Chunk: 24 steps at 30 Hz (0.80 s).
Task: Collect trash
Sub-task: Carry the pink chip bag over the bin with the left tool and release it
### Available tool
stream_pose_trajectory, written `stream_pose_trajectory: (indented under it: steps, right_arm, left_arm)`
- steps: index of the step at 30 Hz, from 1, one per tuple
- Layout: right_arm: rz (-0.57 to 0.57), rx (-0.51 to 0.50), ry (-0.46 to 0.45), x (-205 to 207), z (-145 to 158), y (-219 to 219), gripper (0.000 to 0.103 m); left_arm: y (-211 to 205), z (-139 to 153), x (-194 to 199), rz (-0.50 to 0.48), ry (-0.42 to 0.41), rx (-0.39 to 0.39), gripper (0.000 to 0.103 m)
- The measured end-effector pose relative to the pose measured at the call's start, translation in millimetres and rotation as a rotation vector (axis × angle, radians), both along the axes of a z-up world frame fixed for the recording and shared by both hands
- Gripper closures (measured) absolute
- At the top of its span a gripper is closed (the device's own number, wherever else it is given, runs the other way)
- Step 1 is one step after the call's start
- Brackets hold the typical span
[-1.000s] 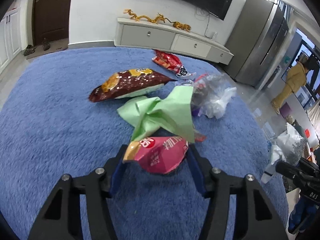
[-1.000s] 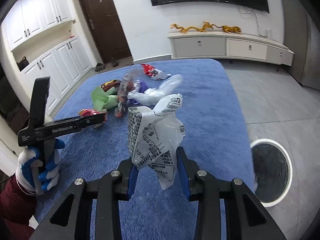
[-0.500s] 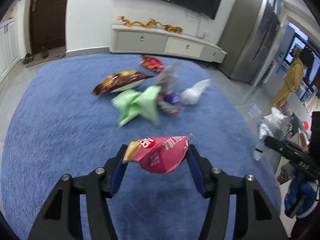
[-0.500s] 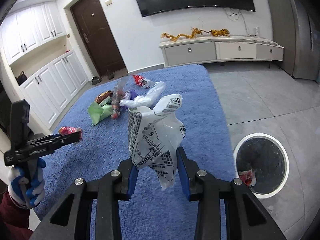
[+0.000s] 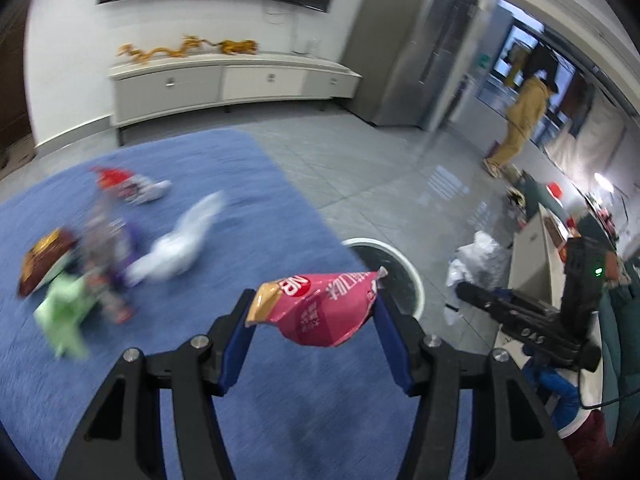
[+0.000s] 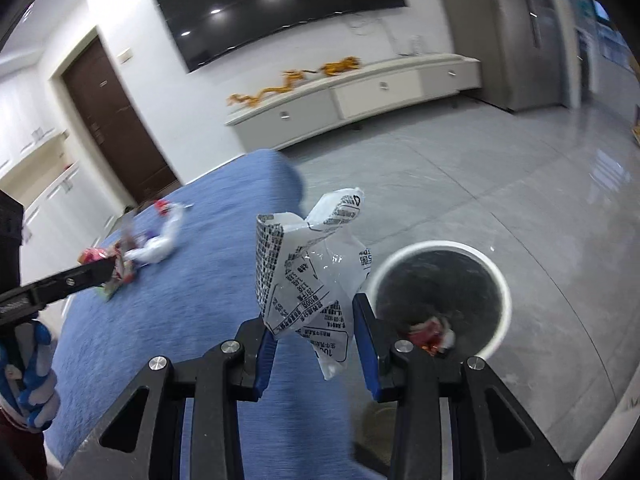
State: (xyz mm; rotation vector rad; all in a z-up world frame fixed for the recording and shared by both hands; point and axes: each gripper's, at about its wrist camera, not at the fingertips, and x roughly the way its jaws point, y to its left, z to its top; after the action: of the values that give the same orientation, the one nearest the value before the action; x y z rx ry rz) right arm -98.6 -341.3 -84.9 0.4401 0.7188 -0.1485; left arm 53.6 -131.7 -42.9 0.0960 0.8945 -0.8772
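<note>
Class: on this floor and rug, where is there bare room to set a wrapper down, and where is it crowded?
Free: the blue rug between the litter pile and the white bin, and the grey tiles between the bin and the TV cabinet. Crowded: the rug's far part, with the wrappers.

White wall (image 6: 132, 20) with dark wall-mounted television (image 6: 276, 4), long white low cabinet (image 6: 360, 96) beneath, brown door (image 6: 116, 120) far left, grey tiled floor (image 6: 500, 184), blue carpet (image 6: 180, 304) near left, steel refrigerator (image 5: 420, 60) far right.
</note>
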Motion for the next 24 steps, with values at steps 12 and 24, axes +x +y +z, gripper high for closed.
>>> stream_pose_trajectory:
  steps: [12,24]
  right_arm:
    - [-0.127,0.032,0.015,21.5,-31.7,-88.0,0.067]
    - [-0.199,0.072,0.093,46.1,-77.1,-143.2,0.048]
  left_arm:
    - [-172.7,-14.3,22.7,-0.135,0.041,0.042,0.046]
    - [-266.5,-73.5,65.3,-0.126,0.227,0.065,0.042]
